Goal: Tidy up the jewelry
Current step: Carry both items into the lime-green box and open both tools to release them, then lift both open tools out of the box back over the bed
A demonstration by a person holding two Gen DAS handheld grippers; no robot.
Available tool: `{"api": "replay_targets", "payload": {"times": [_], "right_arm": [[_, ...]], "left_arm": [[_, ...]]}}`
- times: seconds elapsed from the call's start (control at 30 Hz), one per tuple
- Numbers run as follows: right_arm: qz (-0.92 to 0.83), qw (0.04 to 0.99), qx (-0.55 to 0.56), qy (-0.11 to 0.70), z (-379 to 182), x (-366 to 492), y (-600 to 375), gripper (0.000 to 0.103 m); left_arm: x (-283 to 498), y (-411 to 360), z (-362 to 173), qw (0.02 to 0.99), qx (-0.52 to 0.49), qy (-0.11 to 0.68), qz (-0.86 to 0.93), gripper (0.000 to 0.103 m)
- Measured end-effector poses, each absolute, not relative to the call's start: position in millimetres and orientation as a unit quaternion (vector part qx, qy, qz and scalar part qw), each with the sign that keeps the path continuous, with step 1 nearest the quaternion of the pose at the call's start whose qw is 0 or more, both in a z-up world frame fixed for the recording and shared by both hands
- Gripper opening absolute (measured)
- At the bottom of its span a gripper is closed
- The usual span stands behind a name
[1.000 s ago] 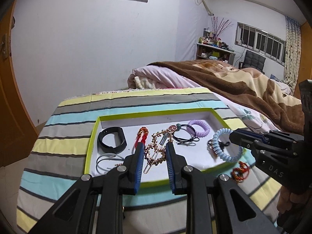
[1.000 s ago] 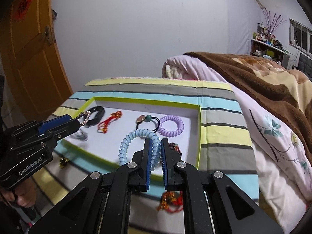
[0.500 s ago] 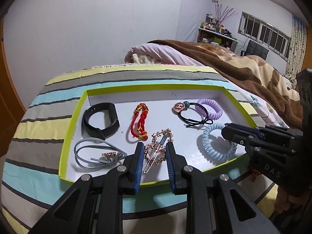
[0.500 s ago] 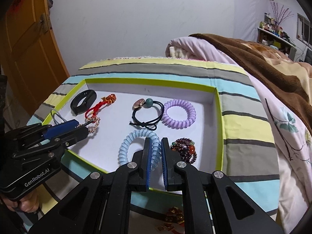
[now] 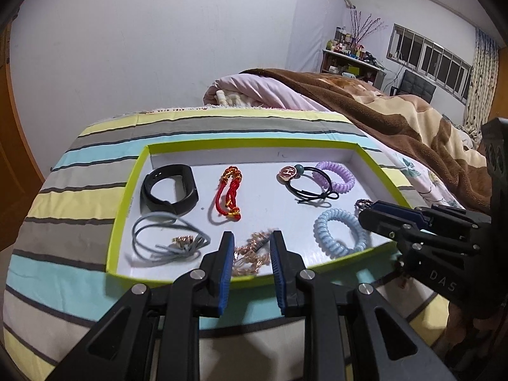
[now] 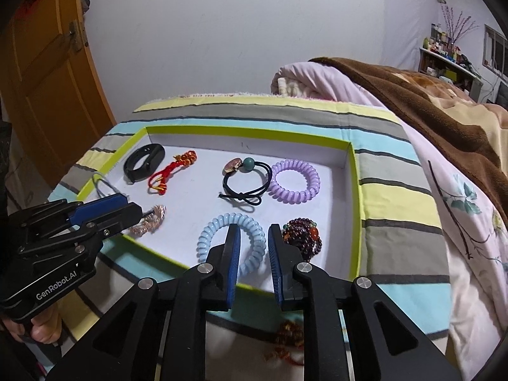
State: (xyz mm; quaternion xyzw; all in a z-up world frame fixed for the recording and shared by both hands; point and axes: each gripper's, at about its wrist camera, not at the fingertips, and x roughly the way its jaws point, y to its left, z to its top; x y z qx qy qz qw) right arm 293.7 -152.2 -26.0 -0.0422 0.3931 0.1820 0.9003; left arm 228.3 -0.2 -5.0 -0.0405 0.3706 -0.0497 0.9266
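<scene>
The left gripper [image 5: 250, 254] has come lower, and its jaws are apart with the rose-gold chain [image 5: 250, 254] between them. The chain hung in the air before; now it lies in the green tray [image 5: 125, 203], near the front rim. The right gripper [image 6: 254, 247] was closed on the blue coil tie [image 6: 231, 241]; now its jaws are opening and the tie lies flat in the tray.

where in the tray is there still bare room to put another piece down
The widest bare floor of the tray runs along the back wall, behind the red cord and black tie. A smaller patch lies mid-tray between the red cord, the black tie and the blue coil. The front is crowded: rose chain, blue coil, beads and both grippers.
</scene>
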Motion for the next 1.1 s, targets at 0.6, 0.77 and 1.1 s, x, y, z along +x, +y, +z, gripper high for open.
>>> {"api": "replay_targets", "payload": {"times": [0.6,0.77,1.1], "right_arm": [[0.181,0.921,-0.034,0.342,25,181,-171,0.02],[0.185,0.925,-0.035,0.329,32,145,-174,0.02],[0.196,0.927,-0.029,0.318,34,89,-185,0.02]], "left_arm": [[132,6,36,0.946,-0.036,0.32,-0.035,0.027],[97,8,43,0.95,-0.038,0.307,-0.031,0.028],[41,5,47,0.955,-0.036,0.293,-0.029,0.031]]}}
